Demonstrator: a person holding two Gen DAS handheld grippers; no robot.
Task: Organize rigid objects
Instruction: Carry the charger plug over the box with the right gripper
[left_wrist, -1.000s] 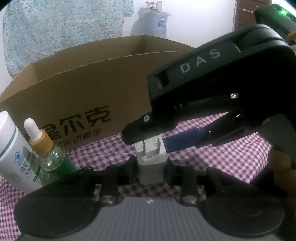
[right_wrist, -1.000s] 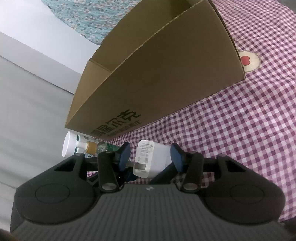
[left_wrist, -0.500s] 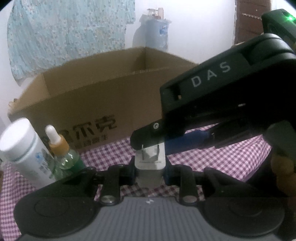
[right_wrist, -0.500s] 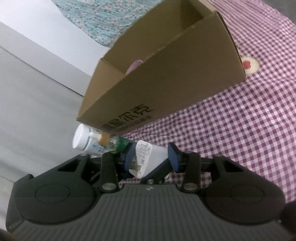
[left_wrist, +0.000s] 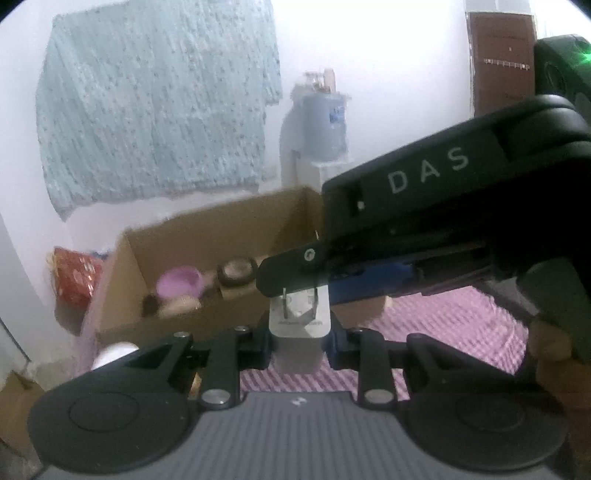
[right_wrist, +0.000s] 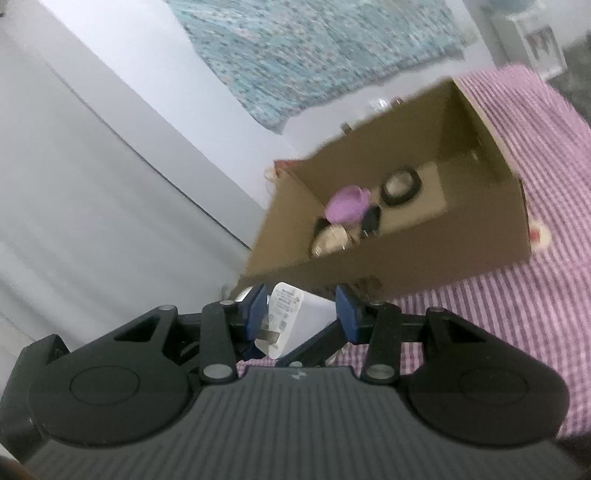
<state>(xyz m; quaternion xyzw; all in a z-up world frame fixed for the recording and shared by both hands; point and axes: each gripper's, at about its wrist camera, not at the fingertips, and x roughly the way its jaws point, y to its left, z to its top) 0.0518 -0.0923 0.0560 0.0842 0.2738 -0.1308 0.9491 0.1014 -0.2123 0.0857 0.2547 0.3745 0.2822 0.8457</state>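
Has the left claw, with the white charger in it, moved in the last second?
Yes. The left claw holding the charger has risen: the cardboard box, earlier seen side-on, now sits lower, its inside visible.

"das" on the right hand-held gripper (left_wrist: 428, 173).

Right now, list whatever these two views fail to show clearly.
- Charger prongs: left wrist view, partly covered by a finger of the right tool.
- Charger label print: right wrist view, too small and blurred to read.
- Small items in the cardboard box: both views, blurred; the front wall cuts some off.
- White bottle: left wrist view, mostly behind the left tool.
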